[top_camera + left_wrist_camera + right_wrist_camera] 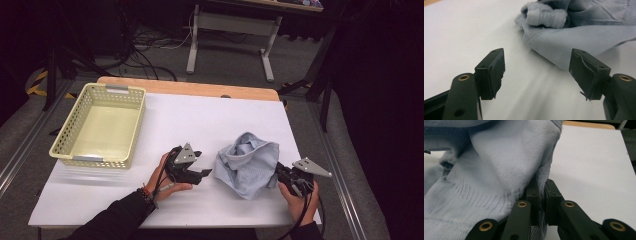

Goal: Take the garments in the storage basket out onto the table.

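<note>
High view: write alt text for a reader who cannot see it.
A person at a white table holds two grippers: the right gripper is clamped on the edge of a crumpled light-blue cloth, and the left gripper, jaws open, sits just left of it. An empty yellow basket stands at far left.

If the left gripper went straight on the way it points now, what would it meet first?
Most likely the light blue cloth: the left gripper has open, empty jaws aimed at its near edge across bare table. Depth is hard to judge.
</note>
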`<state>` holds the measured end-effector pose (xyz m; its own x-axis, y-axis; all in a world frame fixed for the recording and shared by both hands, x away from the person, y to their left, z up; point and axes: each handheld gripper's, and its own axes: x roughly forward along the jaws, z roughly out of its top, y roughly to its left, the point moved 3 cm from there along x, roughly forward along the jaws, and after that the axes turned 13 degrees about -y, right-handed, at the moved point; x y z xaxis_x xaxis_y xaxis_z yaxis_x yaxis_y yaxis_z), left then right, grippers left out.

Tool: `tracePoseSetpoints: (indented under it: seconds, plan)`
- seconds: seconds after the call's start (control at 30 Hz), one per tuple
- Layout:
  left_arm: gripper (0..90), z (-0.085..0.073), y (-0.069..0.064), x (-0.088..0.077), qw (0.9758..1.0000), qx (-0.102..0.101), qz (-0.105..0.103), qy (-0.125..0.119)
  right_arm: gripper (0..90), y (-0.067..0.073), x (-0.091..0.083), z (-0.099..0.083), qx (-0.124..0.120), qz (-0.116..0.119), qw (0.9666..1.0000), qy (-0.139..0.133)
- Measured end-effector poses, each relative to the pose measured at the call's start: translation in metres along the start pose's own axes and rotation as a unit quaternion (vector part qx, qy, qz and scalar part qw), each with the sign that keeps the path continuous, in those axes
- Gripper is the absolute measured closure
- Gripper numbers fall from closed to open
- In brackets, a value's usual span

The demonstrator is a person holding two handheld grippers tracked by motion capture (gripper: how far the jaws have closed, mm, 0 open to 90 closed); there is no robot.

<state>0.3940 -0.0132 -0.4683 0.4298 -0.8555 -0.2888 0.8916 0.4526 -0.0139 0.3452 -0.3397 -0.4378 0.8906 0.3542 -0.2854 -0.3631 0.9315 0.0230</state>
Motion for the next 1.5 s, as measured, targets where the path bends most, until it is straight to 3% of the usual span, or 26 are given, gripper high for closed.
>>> tracePoseSetpoints:
  seconds: [0.07,0.17,0.23,0.3,0.37,0.4,0.47,0.63,0.7,0.77,0.93,1.0,1.03,1.1,1.13,1.17,1.2,1.27,1.3,1.37,1.43,1.47,1.5]
  plan:
    - [26.8,0.003,-0.003,0.006,0.9998,-0.005,-0.019,-0.002,84.3,-0.002,0.0,-0.003,0.0,-0.004,1.0,0.005]
    - [21.3,0.0,-0.017,0.011,0.9981,0.033,-0.045,0.026,84.1,-0.003,0.0,-0.006,0.0,-0.007,0.9999,0.012]
    - [20.4,-0.002,-0.021,0.014,0.9966,0.054,-0.045,0.043,84.1,-0.005,0.0,-0.008,0.005,-0.007,0.9999,0.013]
    - [21.0,-0.002,-0.022,0.017,0.9965,0.06,-0.043,0.04,84.1,-0.006,0.0,-0.009,0.008,-0.007,0.9998,0.014]
    - [22.4,-0.001,-0.024,0.021,0.9952,0.078,-0.031,0.05,84.0,-0.006,0.001,-0.009,0.012,-0.005,0.9998,0.015]
    - [27.6,0.0,-0.025,0.027,0.9943,0.093,-0.015,0.05,83.9,-0.007,0.002,-0.009,0.011,-0.005,0.9998,0.015]
    - [31.2,0.002,-0.024,0.03,0.9948,0.091,-0.017,0.042,83.8,-0.006,0.002,-0.009,0.012,-0.005,0.9998,0.015]
    - [57.3,0.005,-0.022,0.042,0.9914,0.119,-0.013,0.053,83.4,-0.005,0.002,-0.007,0.013,-0.001,0.9999,0.01]
    - [72.5,0.005,-0.021,0.045,0.9903,0.126,-0.013,0.057,83.3,-0.005,0.002,-0.007,0.014,0.003,0.9999,0.008]
    - [81.6,0.006,-0.019,0.047,0.9898,0.129,-0.009,0.06,83.4,-0.005,0.002,-0.006,0.014,0.004,0.9999,0.006]
    - [85.6,0.008,-0.016,0.042,0.9893,0.134,0.001,0.058,83.2,-0.005,0.003,-0.006,0.017,0.009,0.9998,0.002]
    - [85.7,0.01,-0.014,0.035,0.9902,0.129,-0.001,0.054,83.2,-0.005,0.005,-0.006,0.024,0.011,0.9996,0.002]
    - [85.8,0.011,-0.012,0.024,0.9891,0.14,0.009,0.046,83.2,-0.004,0.006,-0.006,0.028,0.014,0.9995,0.002]
    - [86.0,0.012,-0.012,0.019,0.9886,0.143,0.012,0.044,83.3,-0.002,0.007,-0.006,0.032,0.017,0.9993,0.001]
    - [86.1,0.016,-0.012,0.001,0.9862,0.159,0.028,0.036,83.4,0.001,0.01,-0.006,0.039,0.026,0.9989,-0.001]
    - [86.1,0.016,-0.012,0.001,0.9862,0.159,0.028,0.036,83.4,0.001,0.01,-0.006,0.039,0.026,0.9989,-0.001]
    - [86.1,0.023,-0.01,-0.019,0.9843,0.168,0.046,0.026,83.5,0.007,0.013,-0.003,0.042,0.035,0.9985,-0.003]
    - [86.1,0.03,-0.008,-0.038,0.9823,0.177,0.06,0.014,83.6,0.013,0.018,-0.001,0.044,0.046,0.9979,-0.004]
    - [86.1,0.03,-0.008,-0.038,0.9823,0.177,0.06,0.014,83.6,0.013,0.018,-0.001,0.044,0.046,0.9979,-0.004]
    - [86.1,0.04,-0.007,-0.074,0.98,0.18,0.084,0.0,83.6,0.026,0.027,0.005,0.038,0.062,0.9973,-0.008]
    - [86.1,0.041,-0.008,-0.091,0.9801,0.177,0.091,-0.006,83.6,0.035,0.034,0.008,0.032,0.071,0.9969,-0.008]
    - [86.1,0.041,-0.008,-0.091,0.9801,0.177,0.091,-0.006,83.6,0.035,0.034,0.008,0.032,0.071,0.9969,-0.008]
    - [86.1,0.038,-0.011,-0.106,0.9795,0.177,0.096,-0.004,83.5,0.044,0.041,0.009,0.019,0.081,0.9966,-0.001]
